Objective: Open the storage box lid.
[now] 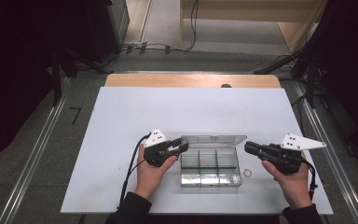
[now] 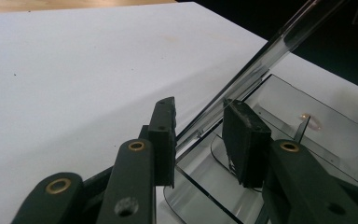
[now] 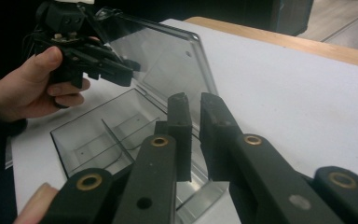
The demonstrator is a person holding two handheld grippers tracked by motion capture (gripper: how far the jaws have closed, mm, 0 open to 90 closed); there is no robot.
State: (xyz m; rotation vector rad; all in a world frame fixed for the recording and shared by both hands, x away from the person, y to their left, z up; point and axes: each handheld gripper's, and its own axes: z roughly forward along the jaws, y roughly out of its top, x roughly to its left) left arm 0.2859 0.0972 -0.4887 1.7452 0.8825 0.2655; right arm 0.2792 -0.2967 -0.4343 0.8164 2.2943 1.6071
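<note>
Item: clear compartment box (image 1: 209, 167), mid-desk (image 1: 121, 121) on the white sheet, between my two hands. Its lid (image 1: 214, 139) stands raised at the far side. My left tool (image 1: 182, 145) straddles the lid's left edge, jaws spread, pads not pressing. My right tool (image 1: 248, 147) sits just right of the box, jaws narrowly parted, holding nothing. Small ring (image 1: 248, 172) lies beside the box.
</note>
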